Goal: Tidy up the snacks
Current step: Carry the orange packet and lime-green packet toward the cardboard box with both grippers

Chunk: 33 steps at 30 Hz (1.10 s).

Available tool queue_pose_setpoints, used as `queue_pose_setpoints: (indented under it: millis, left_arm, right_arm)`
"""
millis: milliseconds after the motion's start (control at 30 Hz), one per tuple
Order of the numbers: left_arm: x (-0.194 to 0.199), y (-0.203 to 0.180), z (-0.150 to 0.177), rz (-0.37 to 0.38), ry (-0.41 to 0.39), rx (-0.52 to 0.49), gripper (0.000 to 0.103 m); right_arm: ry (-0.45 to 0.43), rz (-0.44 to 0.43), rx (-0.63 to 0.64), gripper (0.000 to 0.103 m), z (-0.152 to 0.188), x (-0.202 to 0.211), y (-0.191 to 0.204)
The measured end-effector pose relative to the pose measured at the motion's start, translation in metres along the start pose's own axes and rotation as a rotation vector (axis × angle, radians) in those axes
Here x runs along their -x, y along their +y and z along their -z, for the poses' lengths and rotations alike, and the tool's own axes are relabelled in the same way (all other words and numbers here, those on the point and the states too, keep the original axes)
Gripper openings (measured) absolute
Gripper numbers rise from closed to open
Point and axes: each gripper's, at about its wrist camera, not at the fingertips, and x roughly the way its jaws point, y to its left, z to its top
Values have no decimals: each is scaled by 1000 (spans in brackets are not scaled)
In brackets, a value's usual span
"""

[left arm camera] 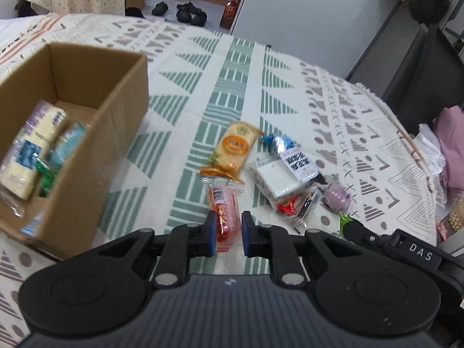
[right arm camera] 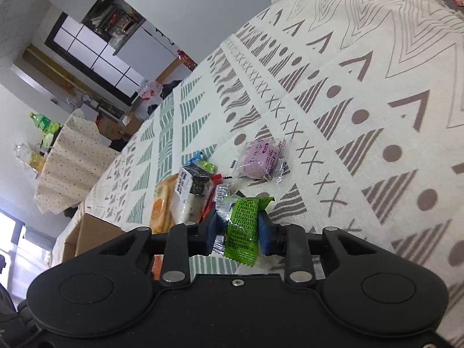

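Left gripper point(left arm camera: 227, 233) was closed on the red snack pack point(left arm camera: 224, 216), blue pads pinching its lower half from both sides. The pack stood lengthwise between my fingers, clear end seal pointing away from me. Its far end lay just beside the orange cracker pack point(left arm camera: 233, 149) on the patterned cloth point(left arm camera: 290, 92).

Right gripper point(right arm camera: 238, 229) was clamped on the green snack pack point(right arm camera: 243, 226). Pads pressed its two long edges and the crimped bottom edge hung below the fingers. The pack sat upright in the grip, printed side facing the camera.

Cardboard box point(left arm camera: 116, 133) sat at the left of the left wrist view, open top. It had cream-and-blue packs point(left arm camera: 32, 150) inside, blurred, so I couldn't read their labels.

The loose pile was on the cloth, right of the cracker pack. It had a white snack with a black label point(left arm camera: 285, 174), a blue-ended wrapper point(left arm camera: 277, 142) touching its far side and a small red pack point(left arm camera: 287, 204) at its near edge. The purple round snack in clear wrap point(right arm camera: 261, 159) lay a bit apart from the pile, on the brown-patterned band of the cloth.

In the right wrist view a corner of the box showed at lower left, near the cracker pack.
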Motion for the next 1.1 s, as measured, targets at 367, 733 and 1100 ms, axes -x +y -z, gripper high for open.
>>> queue_pose_setpoints:
  millis: [367, 733, 1100]
  left_arm:
    - [58, 26, -12, 40, -85, 3, 16]
    - [102, 60, -22, 62, -162, 46, 16]
    - [128, 102, -28, 61, -218, 118, 16]
  right_arm:
    - [-52, -52, 25, 29, 19, 44, 29]
    - [-78, -86, 97, 29, 35, 62, 78]
    - [-86, -118, 167, 28, 47, 64, 129]
